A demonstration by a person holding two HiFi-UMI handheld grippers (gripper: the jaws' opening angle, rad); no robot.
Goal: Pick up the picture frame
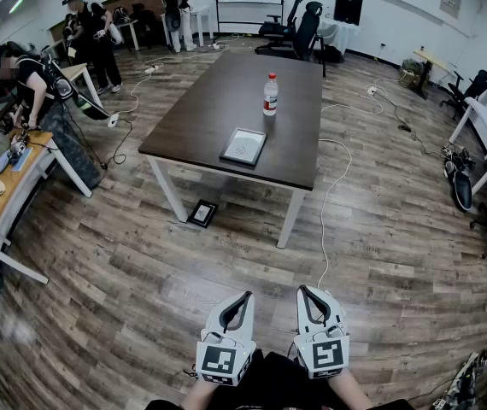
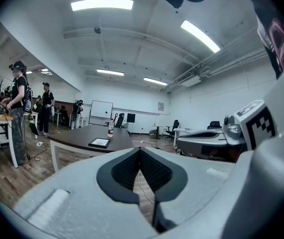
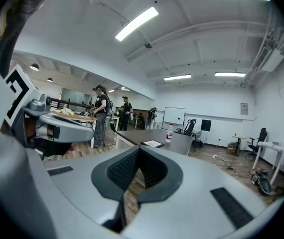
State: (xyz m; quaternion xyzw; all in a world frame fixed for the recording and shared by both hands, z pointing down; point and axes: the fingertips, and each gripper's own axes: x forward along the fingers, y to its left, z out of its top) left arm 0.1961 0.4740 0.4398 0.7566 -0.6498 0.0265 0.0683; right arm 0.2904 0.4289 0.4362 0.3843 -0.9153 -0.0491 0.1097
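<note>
Tongs held low and side by side over the wood floor [image 1: 141, 297], nothing near them.

Far to the left of the left pair, we see a person [image 1: 34, 84] standing at a light side table [image 1: 4, 196] with clutter on it.

Left tongs [image 1: 244, 297]: jaws together, nothing between them.

The picture frame [image 1: 243, 146] lies flat on the dark table [image 1: 201, 109], at its near edge. That puts it well ahead of both pairs and roughly in line with the left one in the head view. No contact with either pair.

A smaller dark frame [image 1: 202, 213] lies on the floor under that table, by its front left leg. It is closer to us than the one on top but also well apart from the tongs.

A water bottle [image 1: 270, 94] stands upright on the table, beyond the picture frame and slightly to its right.

Right tongs [image 1: 303, 292]: jaws together, empty as well, just beside the left pair.

A white cable [image 1: 323, 220] runs over the floor from the table's right side towards the right tongs. Black office chairs [image 1: 303, 28] stand past the table's far end, far ahead of the right pair.
</note>
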